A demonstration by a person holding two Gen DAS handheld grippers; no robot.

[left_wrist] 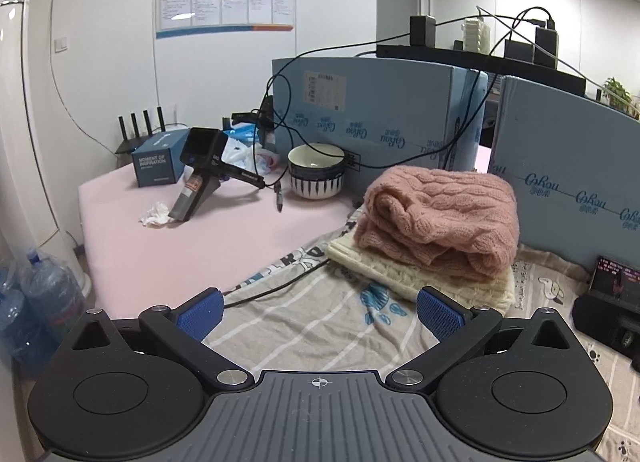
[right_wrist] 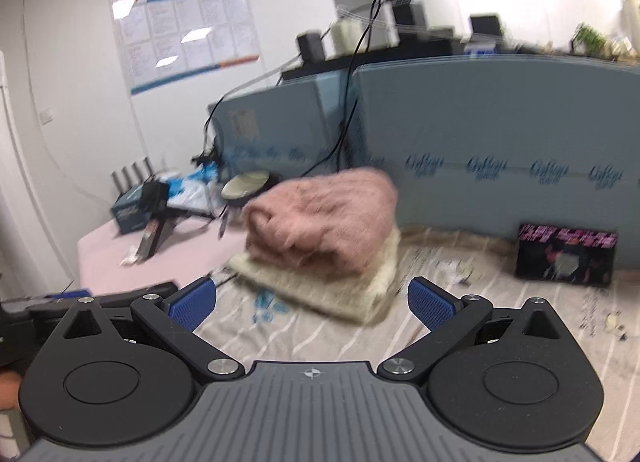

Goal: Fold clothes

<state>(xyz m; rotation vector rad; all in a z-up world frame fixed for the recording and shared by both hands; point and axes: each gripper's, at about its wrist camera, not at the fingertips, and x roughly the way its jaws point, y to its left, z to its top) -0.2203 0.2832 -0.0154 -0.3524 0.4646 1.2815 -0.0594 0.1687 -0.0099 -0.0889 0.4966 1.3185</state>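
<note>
A folded pink knit sweater (left_wrist: 440,213) lies on top of a folded cream knit sweater (left_wrist: 420,278), stacked on a striped printed sheet (left_wrist: 312,326). My left gripper (left_wrist: 320,312) is open and empty, a short way in front of the stack. In the right wrist view, which is blurred, the pink sweater (right_wrist: 324,217) and the cream sweater (right_wrist: 320,286) lie just ahead. My right gripper (right_wrist: 312,302) is open and empty in front of them. The left gripper's body (right_wrist: 100,296) shows at the left edge of that view.
Blue foam boards (left_wrist: 380,117) stand behind the stack. A stack of bowls (left_wrist: 316,173), a handheld camera device (left_wrist: 200,177), a blue box (left_wrist: 160,159), a crumpled tissue (left_wrist: 154,215) and cables lie on the pink pad (left_wrist: 180,246). A small lit screen (left_wrist: 612,278) stands at the right.
</note>
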